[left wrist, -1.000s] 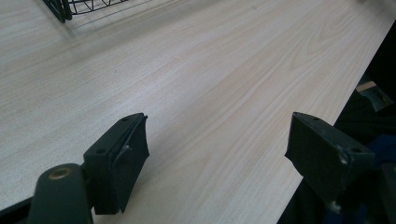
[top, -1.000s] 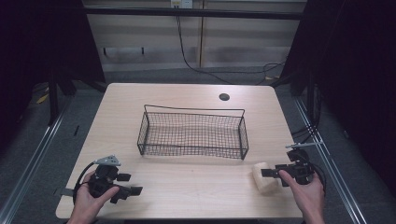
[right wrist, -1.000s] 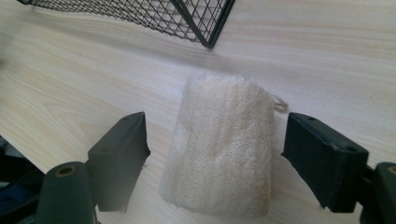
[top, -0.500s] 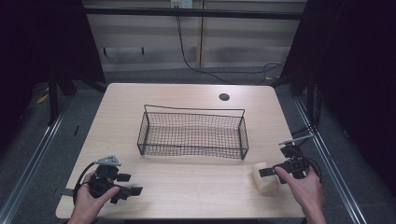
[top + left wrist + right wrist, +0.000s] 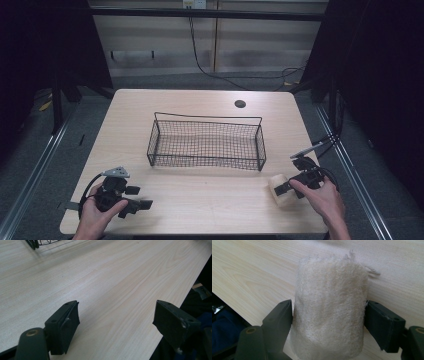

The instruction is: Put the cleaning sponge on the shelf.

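A cream fuzzy cloth roll (image 5: 277,199) lies on the wooden table (image 5: 200,200) near its front right corner. My right gripper (image 5: 284,190) reaches it from the right. In the right gripper view the roll (image 5: 330,295) stands between the two jaws, and both pads press its sides, so my right gripper (image 5: 329,317) is shut on it. My left gripper (image 5: 139,197) rests at the front left of the table, held in a hand. Its jaws stand wide apart over bare wood, so my left gripper (image 5: 116,322) is open and holds nothing.
A black wire basket (image 5: 207,118) sits in the middle of the table with nothing visible inside; its corner (image 5: 33,243) shows in the left gripper view. A dark round hole (image 5: 240,104) lies at the back right. The front table edge is close to both hands.
The right hand shifted slightly around the roll, which stays at the same spot on the table. The left gripper has not moved.
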